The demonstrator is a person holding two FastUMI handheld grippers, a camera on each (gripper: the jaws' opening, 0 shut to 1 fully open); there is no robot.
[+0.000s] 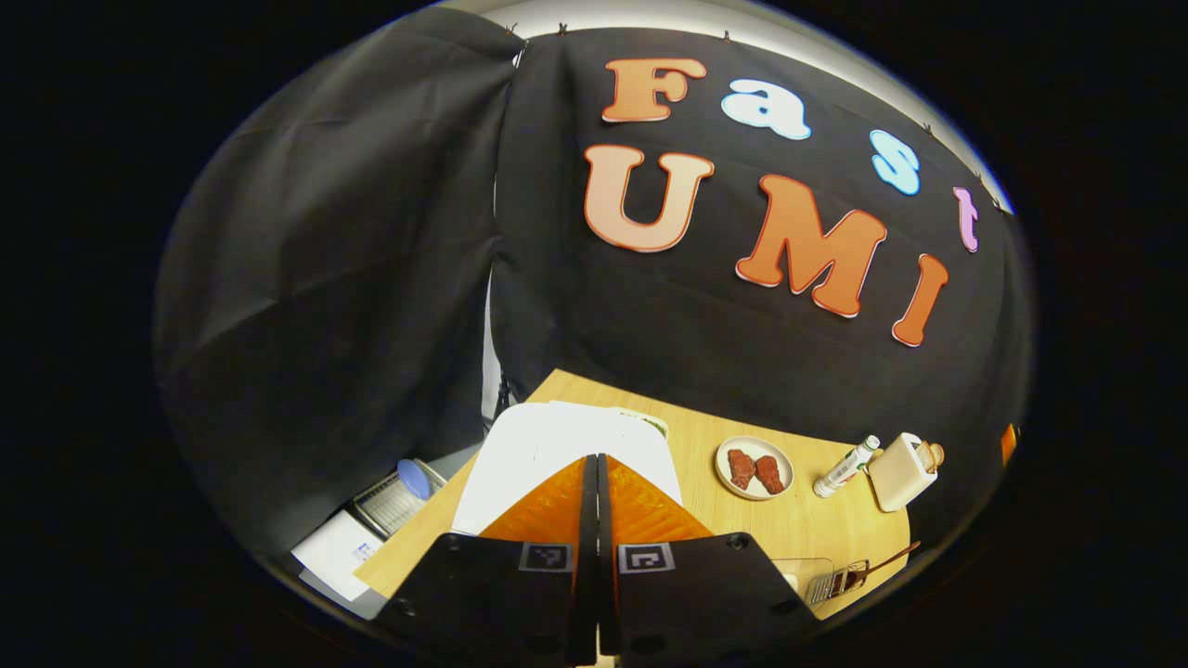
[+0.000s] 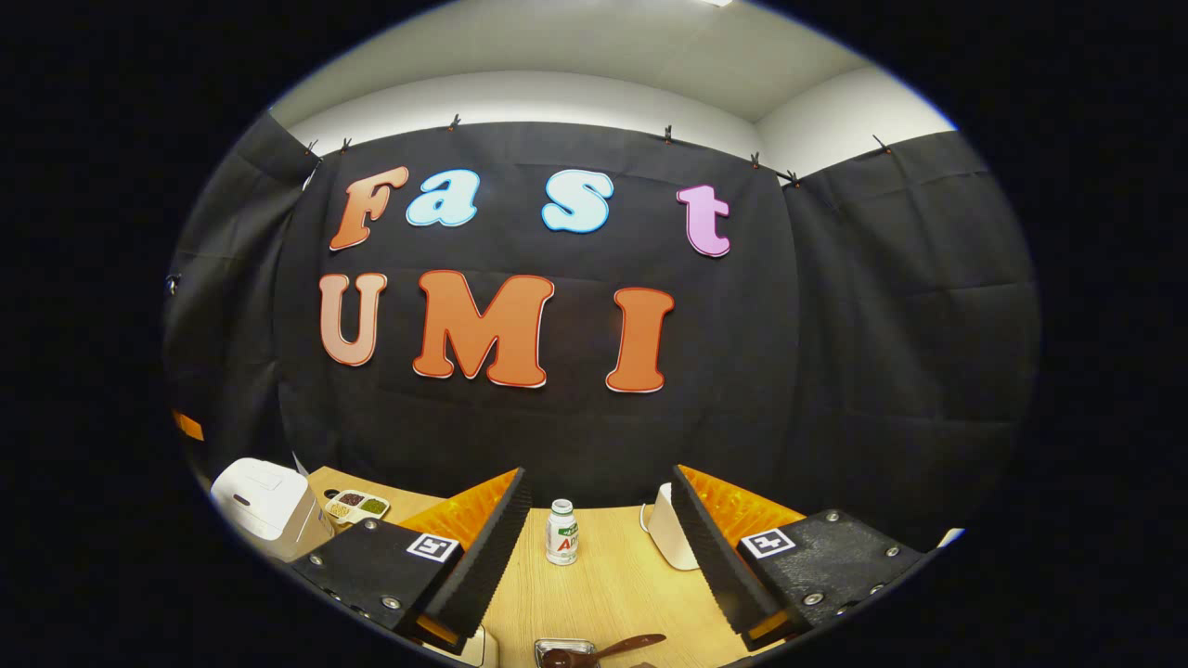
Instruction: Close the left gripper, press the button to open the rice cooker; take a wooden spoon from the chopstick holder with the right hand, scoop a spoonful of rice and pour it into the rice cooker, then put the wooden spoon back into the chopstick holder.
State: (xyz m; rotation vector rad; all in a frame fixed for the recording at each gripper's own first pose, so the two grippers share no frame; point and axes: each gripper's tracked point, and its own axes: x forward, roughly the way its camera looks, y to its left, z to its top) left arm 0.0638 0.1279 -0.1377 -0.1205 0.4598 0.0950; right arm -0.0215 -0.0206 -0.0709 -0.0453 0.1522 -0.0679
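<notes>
rice cooker (image 1: 557, 455): front hidden behind the left gripper's (image 1: 596, 482) pressed-together fingers
wooden spoon (image 2: 608, 648): cut off at 6 o'clock
small dish (image 2: 355, 506): contents too small to tell

The left gripper (image 1: 596, 482) has its jaws pressed flat together, the two orange fingers (image 1: 548, 508) meeting along one dark seam, nothing between them. The right gripper (image 2: 601, 520) holds its jaws spread wide, the ribbed black pads (image 2: 497, 538) facing each other across an open gap, gripping nothing.
</notes>
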